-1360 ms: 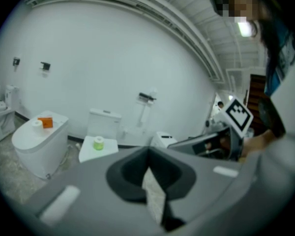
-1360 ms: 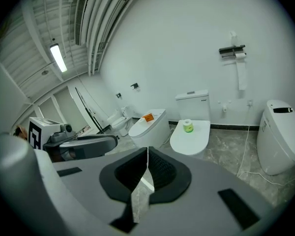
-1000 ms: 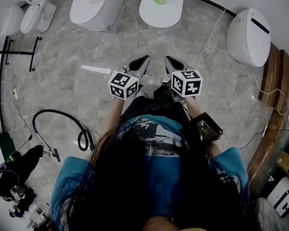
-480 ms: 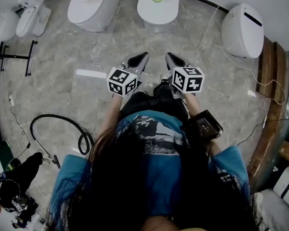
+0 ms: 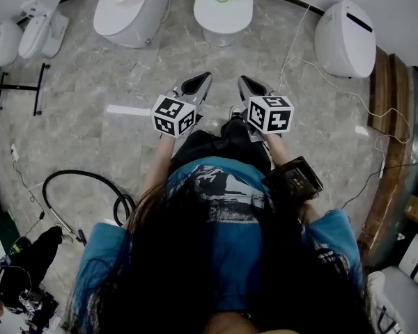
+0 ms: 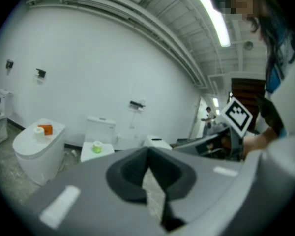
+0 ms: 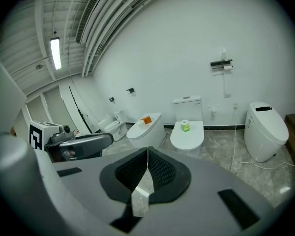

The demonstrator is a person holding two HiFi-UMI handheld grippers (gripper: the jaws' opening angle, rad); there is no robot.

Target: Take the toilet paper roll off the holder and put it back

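- A person stands on a marble-patterned floor [image 5: 83, 89] in a room lined with white toilets. The left hand-held gripper [image 5: 197, 85] and the right hand-held gripper [image 5: 251, 88] are held side by side in front of the body, both aimed towards the far wall.
- Both hand-held grippers are fully closed, with the jaw tips meeting. Neither has hold of anything, and only floor shows through the slit beneath the tips.
- The holder [image 7: 220, 63] is a dark bracket fixed high on the white wall, above and to the right of the middle toilet [image 7: 187, 137]. It is well apart from both hand-held grippers, which probably explains why they are carried closed and low: nothing is within reach to grasp.
- The toilet paper roll [image 7: 227, 68] is on the holder, at its right end just under the bar. It reads as a small white shape, too small to tell how full it is or whether a tail hangs loose.
- A roll seated on the holder fits two stages equally: one waiting to be lifted off, or one already hung back. Nothing here decides between them.
- A green roll [image 7: 185, 126] stands on the closed lid of the middle toilet. It is a separate item and is not on the holder.
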